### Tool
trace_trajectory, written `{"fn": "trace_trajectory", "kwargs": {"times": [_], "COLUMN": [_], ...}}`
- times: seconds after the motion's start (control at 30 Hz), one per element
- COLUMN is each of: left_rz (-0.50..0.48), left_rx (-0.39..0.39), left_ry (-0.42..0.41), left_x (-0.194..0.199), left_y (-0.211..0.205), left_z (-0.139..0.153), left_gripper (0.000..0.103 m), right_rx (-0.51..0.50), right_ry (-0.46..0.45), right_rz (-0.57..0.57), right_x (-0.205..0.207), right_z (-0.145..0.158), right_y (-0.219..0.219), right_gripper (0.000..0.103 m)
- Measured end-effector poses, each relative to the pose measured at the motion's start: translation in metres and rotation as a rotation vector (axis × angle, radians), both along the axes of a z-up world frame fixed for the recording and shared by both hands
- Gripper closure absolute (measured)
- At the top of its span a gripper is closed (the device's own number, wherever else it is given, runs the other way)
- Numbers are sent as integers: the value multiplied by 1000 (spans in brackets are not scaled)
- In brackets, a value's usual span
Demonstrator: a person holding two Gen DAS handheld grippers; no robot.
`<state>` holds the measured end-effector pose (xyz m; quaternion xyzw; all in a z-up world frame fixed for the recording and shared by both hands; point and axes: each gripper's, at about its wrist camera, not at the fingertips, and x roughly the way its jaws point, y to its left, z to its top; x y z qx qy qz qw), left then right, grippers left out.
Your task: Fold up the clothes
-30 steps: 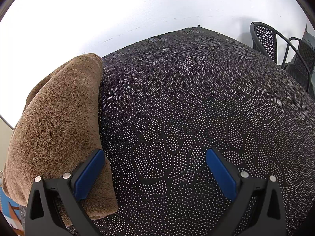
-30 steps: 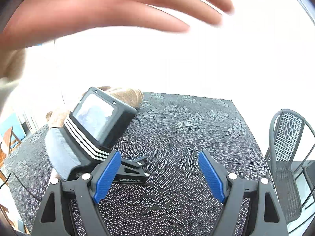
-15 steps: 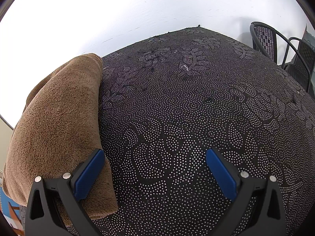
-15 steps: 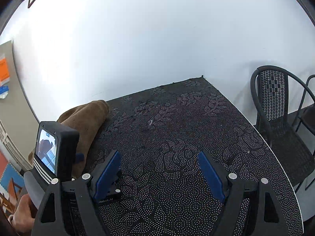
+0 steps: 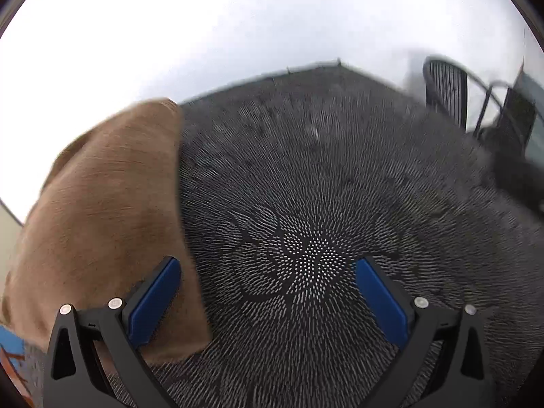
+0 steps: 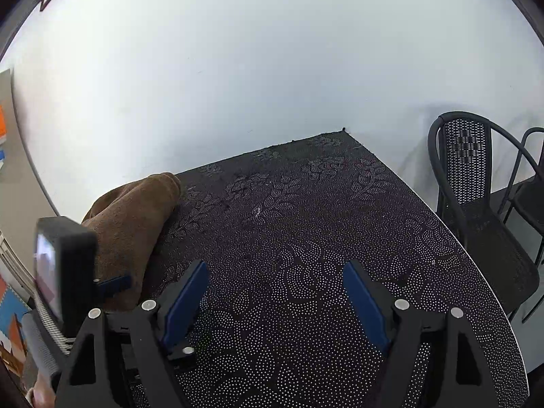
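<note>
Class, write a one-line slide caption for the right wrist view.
Open right gripper above a dotted tablecloth, brown garment left, chair right.

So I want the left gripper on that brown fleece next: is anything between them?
Nothing visible. The brown fleece lies on the table right beside the left gripper, whose open jaws hold nothing; one finger already overlaps the fleece's edge.

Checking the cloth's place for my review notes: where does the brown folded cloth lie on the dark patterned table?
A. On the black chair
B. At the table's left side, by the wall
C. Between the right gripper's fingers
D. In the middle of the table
B: in the right wrist view the brown cloth lies along the left edge of the table, its far end near the wall.
</note>
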<state>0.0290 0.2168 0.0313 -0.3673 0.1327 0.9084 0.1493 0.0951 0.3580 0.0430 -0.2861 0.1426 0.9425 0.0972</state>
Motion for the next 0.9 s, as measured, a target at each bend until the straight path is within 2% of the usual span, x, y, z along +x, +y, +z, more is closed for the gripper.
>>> {"fn": "trace_trajectory", "kwargs": {"times": [0.17,0.3,0.4,0.47,0.63,0.7,0.9], "left_rz": [75,159,261,292,327,330,323], "left_rx": [156,191,190,208,187,175,275], "left_ry": [142,139,99,74,-1,-44,-116], "left_x": [27,3,-25,-39,-60,-60,-55], "left_y": [-84,-164,-212,-230,-241,-241,-254], "left_z": [64,84,76,69,40,26,1], "left_gripper": [0,0,0,0,0,0,0], "right_rx": [-10,-40,-64,-39,77,120,164], "right_ry": [0,6,13,26,16,-16,-194], "right_rz": [59,184,283,333,456,492,551], "right_x": [-24,-50,-71,-78,-95,-102,-127], "right_z": [5,6,6,8,5,-1,-45], "right_y": [-14,-46,-78,-100,-155,-172,-183], "right_gripper": [20,20,20,20,20,20,17]}}
